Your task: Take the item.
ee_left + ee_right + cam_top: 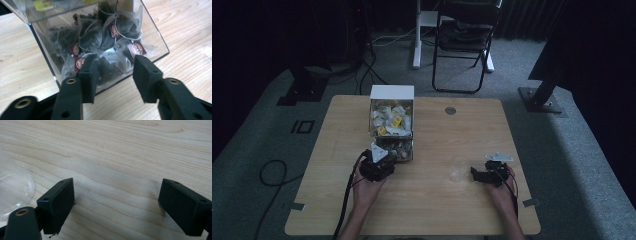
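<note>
Clear box [100, 42] of tea bags [90, 37] faces the spread left claw [113, 77], ready for picking; right claw [116, 207] waits spread beside a cup [458, 169].

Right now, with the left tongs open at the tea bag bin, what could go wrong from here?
1. The left tongs are aimed at the clear bin front; pushing forward might hit its wall rather than a tea bag.
2. The tea bags lie tangled with strings and tags; closing could lift several at once.
3. The clear cup beside the open right tongs is hard to see and could get knocked.
</note>
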The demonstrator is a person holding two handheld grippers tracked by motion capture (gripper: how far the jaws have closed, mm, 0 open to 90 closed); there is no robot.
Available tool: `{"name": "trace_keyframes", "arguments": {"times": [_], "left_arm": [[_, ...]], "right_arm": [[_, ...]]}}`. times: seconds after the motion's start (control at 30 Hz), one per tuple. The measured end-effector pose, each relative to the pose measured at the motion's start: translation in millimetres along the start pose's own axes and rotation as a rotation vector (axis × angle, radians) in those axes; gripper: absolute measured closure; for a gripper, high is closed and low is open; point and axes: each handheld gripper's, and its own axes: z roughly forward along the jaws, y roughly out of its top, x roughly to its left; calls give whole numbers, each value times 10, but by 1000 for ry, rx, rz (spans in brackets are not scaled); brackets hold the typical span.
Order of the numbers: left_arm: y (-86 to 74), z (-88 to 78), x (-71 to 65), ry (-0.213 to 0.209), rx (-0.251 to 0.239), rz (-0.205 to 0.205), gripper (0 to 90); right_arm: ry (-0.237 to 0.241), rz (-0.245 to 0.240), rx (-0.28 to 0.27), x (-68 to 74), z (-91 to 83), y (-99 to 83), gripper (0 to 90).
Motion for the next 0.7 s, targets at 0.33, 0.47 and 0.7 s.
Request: {"name": "trace_keyframes", "arguments": {"times": [0.33, 0.47, 0.7], "left_arm": [[34, 41, 58, 12, 49, -18, 791], [36, 34, 59, 14, 49, -20, 841], [44, 29, 66, 7, 48, -20, 900]], "right_arm": [[0, 0, 0, 0, 0, 0, 132], [0, 0, 0, 0, 0, 0, 132], [0, -1, 0, -1, 0, 0, 132]]}}
